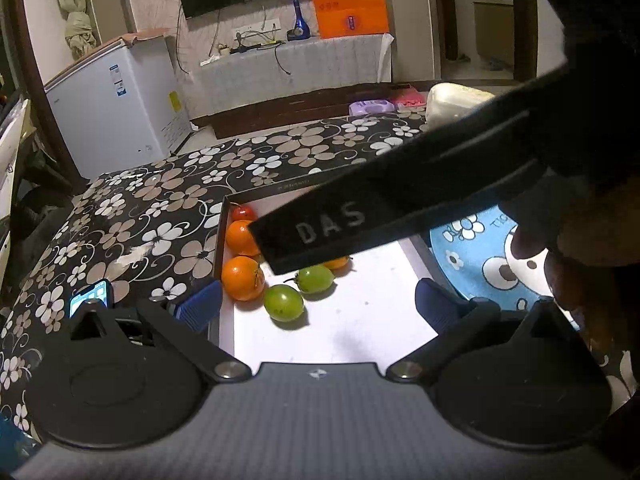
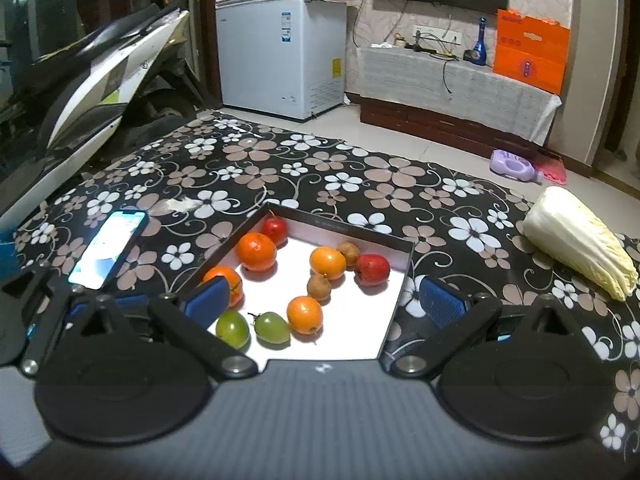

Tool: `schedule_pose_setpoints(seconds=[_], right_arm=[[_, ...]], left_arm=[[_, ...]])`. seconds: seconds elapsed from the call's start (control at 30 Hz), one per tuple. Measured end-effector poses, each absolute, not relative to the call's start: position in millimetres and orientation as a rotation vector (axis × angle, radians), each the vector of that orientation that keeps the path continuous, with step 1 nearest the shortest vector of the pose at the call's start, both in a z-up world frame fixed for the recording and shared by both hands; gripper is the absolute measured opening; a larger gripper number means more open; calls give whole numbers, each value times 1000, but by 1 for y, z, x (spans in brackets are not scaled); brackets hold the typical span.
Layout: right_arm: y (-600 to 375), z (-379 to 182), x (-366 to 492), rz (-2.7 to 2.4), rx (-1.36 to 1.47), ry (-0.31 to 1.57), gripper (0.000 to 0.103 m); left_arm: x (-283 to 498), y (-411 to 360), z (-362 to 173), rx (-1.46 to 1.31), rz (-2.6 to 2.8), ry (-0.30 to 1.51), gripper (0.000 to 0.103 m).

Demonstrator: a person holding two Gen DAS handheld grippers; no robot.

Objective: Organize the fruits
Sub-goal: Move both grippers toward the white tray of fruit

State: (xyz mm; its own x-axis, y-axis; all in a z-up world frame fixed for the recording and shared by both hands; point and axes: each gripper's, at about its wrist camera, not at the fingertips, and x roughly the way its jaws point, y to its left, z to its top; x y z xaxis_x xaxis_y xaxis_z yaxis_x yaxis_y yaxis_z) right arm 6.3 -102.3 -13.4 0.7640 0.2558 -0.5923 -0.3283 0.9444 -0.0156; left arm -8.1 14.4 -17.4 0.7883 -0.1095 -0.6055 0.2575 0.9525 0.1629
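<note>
- My right jaws gape above the tray (image 2: 224, 254); its near right floor lies bare.
- Fruit crowds the left wall: oranges (image 2: 256, 251), green fruits (image 2: 272, 327).
- From my left view, a black strap (image 1: 400, 200) crosses over the tray's far half.
- Phone (image 2: 108, 248) left, cabbage (image 2: 580, 240) right, both outside the tray.

Black strap (image 1: 360, 216) hides far tray (image 1: 224, 216) fruit, left view.

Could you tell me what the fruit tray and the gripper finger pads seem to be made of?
Fruit tray: probably cardboard, a box lid with thin dark walls and matte white floor. Finger pads: likely blue rubber or soft plastic, judging by their fine ribbing.
</note>
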Motion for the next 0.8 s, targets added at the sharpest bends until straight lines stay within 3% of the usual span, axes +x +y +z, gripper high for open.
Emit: schedule_pose_setpoints(seconds=[0.3, 0.47, 0.5, 0.6, 0.8], right_arm=[[-128, -15, 12, 390, -100, 600, 103], [-129, -22, 13, 426, -141, 608, 98], [-128, -24, 13, 436, -154, 611, 96], [-121, -32, 16, 487, -182, 642, 77], [-108, -49, 23, 575, -194, 702, 72]], left_arm=[[-15, 29, -14, 215, -202, 592, 103], [-17, 38, -13, 206, -202, 575, 103], [-17, 40, -12, 197, -205, 578, 103], [-17, 45, -12, 181, -212, 581, 103], [-20, 43, -14, 208, -244, 581, 102]])
